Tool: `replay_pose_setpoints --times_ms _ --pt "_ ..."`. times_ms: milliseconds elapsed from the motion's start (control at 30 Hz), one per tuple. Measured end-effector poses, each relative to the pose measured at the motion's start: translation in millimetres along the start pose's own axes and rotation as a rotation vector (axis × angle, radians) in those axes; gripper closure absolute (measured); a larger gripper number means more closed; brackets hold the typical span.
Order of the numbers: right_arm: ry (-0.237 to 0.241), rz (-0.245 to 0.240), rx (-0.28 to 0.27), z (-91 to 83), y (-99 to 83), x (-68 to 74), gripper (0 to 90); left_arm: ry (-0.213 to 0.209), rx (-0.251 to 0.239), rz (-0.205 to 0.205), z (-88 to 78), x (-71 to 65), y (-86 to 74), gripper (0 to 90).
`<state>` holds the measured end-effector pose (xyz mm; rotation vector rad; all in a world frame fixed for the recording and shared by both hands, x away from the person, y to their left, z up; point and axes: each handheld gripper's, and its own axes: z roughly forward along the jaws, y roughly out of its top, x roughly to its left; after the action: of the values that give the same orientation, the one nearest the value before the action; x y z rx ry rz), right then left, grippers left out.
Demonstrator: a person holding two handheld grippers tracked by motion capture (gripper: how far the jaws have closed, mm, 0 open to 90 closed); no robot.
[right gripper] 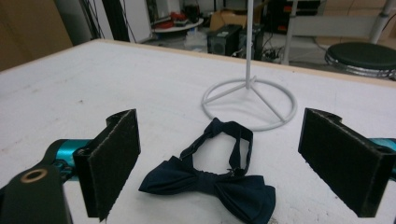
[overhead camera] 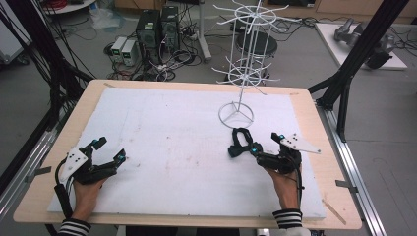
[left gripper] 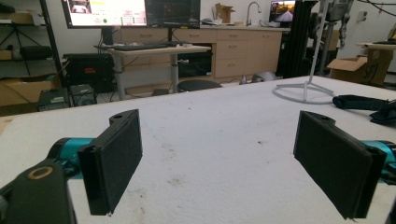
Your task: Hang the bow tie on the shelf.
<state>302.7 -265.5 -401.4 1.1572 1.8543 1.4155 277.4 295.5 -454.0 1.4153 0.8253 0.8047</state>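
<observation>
A dark navy bow tie (overhead camera: pixel 238 141) with its neck strap looped lies on the white foam mat (overhead camera: pixel 172 142), just in front of the round base of a white wire rack (overhead camera: pixel 236 115). My right gripper (overhead camera: pixel 264 143) is open just right of the tie. In the right gripper view the bow tie (right gripper: pixel 210 182) lies between and slightly ahead of the open jaws of the right gripper (right gripper: pixel 219 149), untouched. My left gripper (overhead camera: pixel 111 150) rests open at the mat's left with nothing in it. In the left gripper view its jaws (left gripper: pixel 219 158) stand wide apart, and the bow tie (left gripper: pixel 369 105) shows far right.
The white wire rack (overhead camera: pixel 248 49) rises tall with several hooked arms behind the tie; its base (right gripper: pixel 250 100) is a ring with spokes. The wooden table edge (overhead camera: pixel 314 128) frames the mat. Black frame posts (overhead camera: pixel 354 59) stand at the right, computers and cables on the floor behind.
</observation>
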Motion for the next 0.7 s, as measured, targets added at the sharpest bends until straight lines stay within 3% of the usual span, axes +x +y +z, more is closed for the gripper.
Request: replay_pose_setpoints --times_ms 233,367,467,700 --pt "-0.026 -0.015 0.059 9.4 8.5 -5.1 11.9 0.0 0.002 -0.002 0.2 -0.1 0.0 15.9" --pt "-0.011 0.014 0.113 19.0 13.6 -7.4 12.7 0.0 0.002 0.0 0.2 -0.2 0.0 15.9" --pt "-0.007 0.021 0.123 22.4 13.8 -7.4 14.7 0.0 0.002 -0.002 0.3 -0.1 0.0 15.9" --pt "-0.036 0.024 0.206 36.2 13.9 -10.2 19.0 0.0 0.004 -0.002 0.2 0.1 0.1 15.9"
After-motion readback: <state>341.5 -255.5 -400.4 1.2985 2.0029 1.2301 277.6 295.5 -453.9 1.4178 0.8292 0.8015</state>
